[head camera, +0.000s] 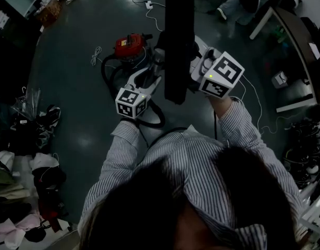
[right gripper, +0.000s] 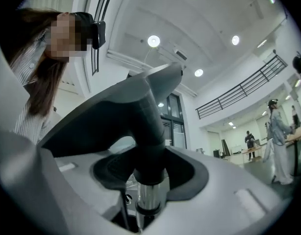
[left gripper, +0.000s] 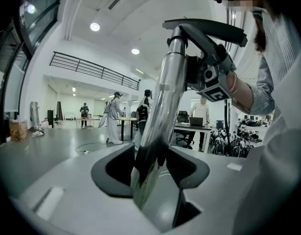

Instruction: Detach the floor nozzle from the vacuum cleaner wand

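Aloft, left claw (left gripper: 151, 169) gripping wand (left gripper: 163, 94), right claw (right gripper: 149, 180) nozzle (right gripper: 136, 109)

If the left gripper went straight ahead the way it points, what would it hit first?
The chrome wand: the left gripper is shut on it, so it blocks the way at once.

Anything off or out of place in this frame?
Nothing broken or spilled. One oddity: the floor nozzle is raised high, near the head camera, not on the floor, and attached to the wand. Right gripper clamps its neck, left gripper the wand. Hose lies looped by the red vacuum.
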`<move>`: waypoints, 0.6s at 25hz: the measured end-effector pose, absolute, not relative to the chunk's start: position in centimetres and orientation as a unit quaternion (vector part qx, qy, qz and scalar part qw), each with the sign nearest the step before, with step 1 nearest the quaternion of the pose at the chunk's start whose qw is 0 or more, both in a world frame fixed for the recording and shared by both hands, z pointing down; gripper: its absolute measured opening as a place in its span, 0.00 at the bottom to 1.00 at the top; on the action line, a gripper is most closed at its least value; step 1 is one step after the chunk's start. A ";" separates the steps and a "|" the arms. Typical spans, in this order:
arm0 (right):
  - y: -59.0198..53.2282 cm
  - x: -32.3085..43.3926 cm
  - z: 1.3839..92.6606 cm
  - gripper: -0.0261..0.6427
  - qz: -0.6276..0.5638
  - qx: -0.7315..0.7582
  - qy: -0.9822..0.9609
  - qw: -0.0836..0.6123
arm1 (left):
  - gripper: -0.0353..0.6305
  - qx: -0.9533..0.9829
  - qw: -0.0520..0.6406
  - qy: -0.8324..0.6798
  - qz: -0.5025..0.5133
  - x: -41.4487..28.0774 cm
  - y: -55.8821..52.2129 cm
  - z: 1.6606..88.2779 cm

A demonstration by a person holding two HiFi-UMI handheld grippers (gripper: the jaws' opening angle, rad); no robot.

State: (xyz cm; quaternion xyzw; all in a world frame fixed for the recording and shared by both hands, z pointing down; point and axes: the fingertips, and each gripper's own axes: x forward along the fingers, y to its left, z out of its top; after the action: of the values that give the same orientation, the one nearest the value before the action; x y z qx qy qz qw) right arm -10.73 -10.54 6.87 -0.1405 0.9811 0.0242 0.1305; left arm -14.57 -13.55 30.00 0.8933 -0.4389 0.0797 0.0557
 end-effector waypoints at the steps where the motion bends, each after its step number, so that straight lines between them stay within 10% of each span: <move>1: -10.9 -10.8 6.8 0.31 0.019 -0.157 0.979 0.129 | 0.35 0.889 0.052 -0.446 0.083 -14.7 -13.8 30.1; 15: -9.4 -11.2 5.9 0.31 0.031 -0.011 0.993 0.112 | 0.35 0.938 0.057 -0.339 0.042 -13.5 -12.6 29.3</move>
State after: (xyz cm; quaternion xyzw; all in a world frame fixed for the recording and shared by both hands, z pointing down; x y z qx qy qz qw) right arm -11.15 -9.43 5.93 -0.0114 0.9932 0.0314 0.1119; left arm -13.50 -12.56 29.32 0.9382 -0.3389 0.0419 0.0572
